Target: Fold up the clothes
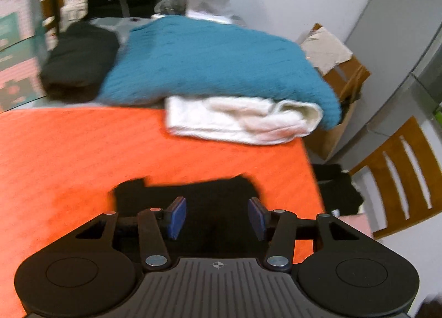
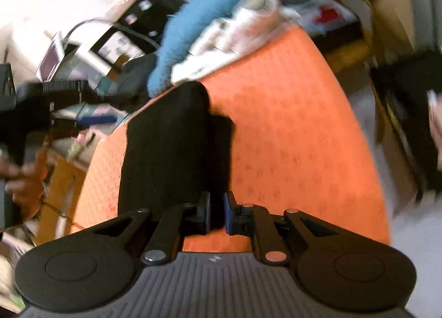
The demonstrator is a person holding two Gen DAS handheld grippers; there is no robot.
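Observation:
A black garment (image 2: pixel 171 152) lies stretched out on the orange tablecloth (image 2: pixel 290 124). My right gripper (image 2: pixel 216 213) sits at its near edge. The blue pads are almost together, with a dark strip of the cloth pinched between them. In the left wrist view, the other end of the black garment (image 1: pixel 193 196) lies flat under my left gripper (image 1: pixel 216 217). Its blue pads (image 1: pixel 176 217) stand well apart above the cloth and do not press on it.
A teal knitted sweater (image 1: pixel 210 61) rests on a folded white towel (image 1: pixel 243 119) at the table's far edge, beside a folded black garment (image 1: pixel 80 61). A cardboard box (image 1: pixel 339 69) and a wooden chair (image 1: pixel 400 174) stand off the right side. A hand (image 2: pixel 25 180) shows at left.

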